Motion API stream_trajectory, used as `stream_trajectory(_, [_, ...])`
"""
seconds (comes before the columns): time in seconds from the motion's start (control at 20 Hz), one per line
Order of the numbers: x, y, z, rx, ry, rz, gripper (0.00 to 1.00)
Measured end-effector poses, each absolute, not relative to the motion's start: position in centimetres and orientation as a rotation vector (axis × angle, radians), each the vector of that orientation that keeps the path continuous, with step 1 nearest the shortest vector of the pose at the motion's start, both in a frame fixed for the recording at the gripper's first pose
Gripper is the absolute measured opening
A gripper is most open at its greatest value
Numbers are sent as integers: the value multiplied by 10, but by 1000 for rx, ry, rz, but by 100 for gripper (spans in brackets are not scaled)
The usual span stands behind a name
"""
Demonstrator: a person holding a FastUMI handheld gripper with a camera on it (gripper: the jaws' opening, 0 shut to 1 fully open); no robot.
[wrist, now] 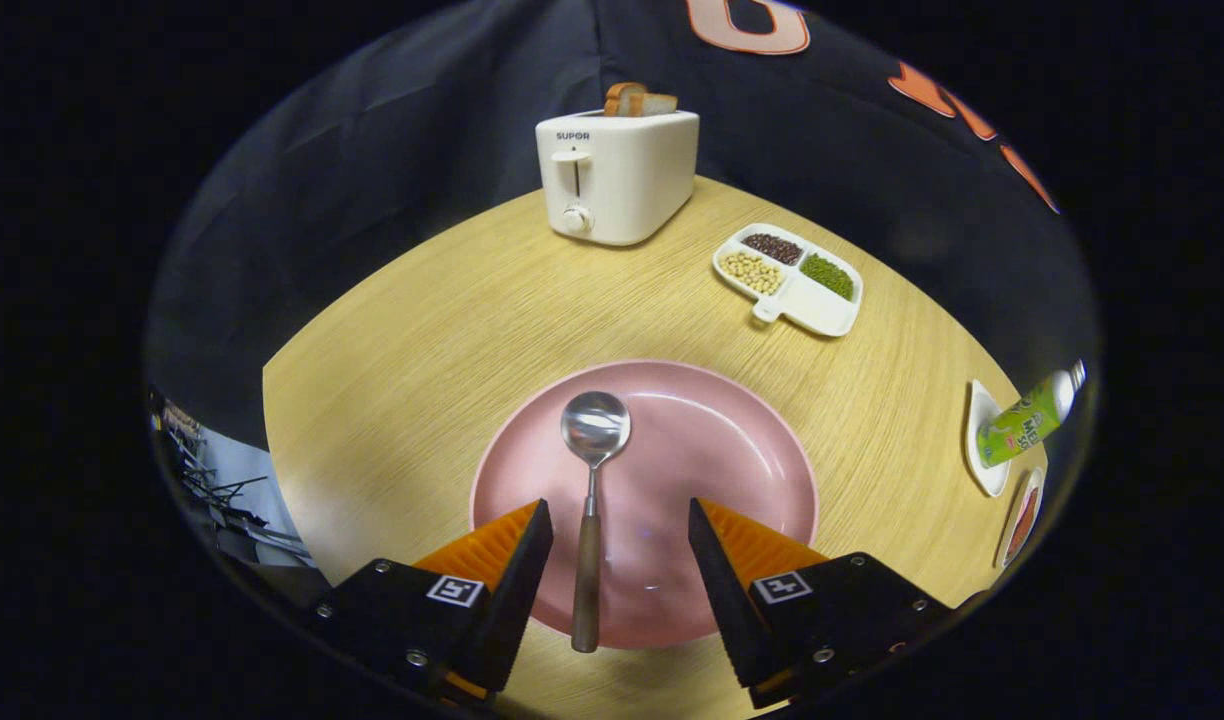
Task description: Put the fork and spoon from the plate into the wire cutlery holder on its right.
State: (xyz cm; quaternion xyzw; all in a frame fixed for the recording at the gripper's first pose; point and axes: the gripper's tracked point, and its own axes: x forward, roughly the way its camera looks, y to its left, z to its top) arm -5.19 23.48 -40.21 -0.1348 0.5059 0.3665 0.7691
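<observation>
A hand-held gripper point(620, 520) hangs over a pink plate point(732, 450) on a round wooden worktop point(422, 330), its two fingers spread wide and gripping nothing. Between the fingers lies a spoon point(590, 500), closer to the left finger than to the right and touching neither. Its shiny metal bowl rests face up on the plate just ahead of the fingertips, while its brown handle runs back toward the gripper, the end reaching past the plate's near rim onto the wood.

Beyond the plate and to the right of the fingers sits a white divided dish point(822, 305) with a short handle; three of its compartments hold pale beans, dark reddish beans and green beans, and the long compartment nearest the plate is bare. Farther off, roughly straight ahead of the fingers, a cream toaster point(617, 175) stands near the far edge of the worktop with two slices of bread point(637, 100) poking up from its slots, its lever and dial facing the gripper.

Well off to the right of the right finger, at the worktop's edge, a green bottle point(1022, 425) lies tilted across a small white dish point(984, 470), with another small dish point(1022, 520) just nearer, its contents too blurred to tell.
</observation>
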Motion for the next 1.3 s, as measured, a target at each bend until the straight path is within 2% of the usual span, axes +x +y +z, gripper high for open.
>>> stream_trajectory(0.15, [-53,238,-412,-361,1150,810,71])
stream_trajectory(0.3, [-52,241,-417,-426,1192,819,49])
stream_trajectory(0.5, [-55,240,-421,-499,1264,811,29])
stream_trajectory(0.65, [-54,234,-422,-525,1303,764,20])
stream_trajectory(0.7, [-55,231,-425,-530,1319,754,15])
stream_trajectory(0.9, [-62,230,-420,-446,1388,731,4])
stream_trajectory(1.0, [-62,230,-412,-387,1404,722,1])
stream_trajectory(1.3, [-51,205,-380,-303,1355,656,1])
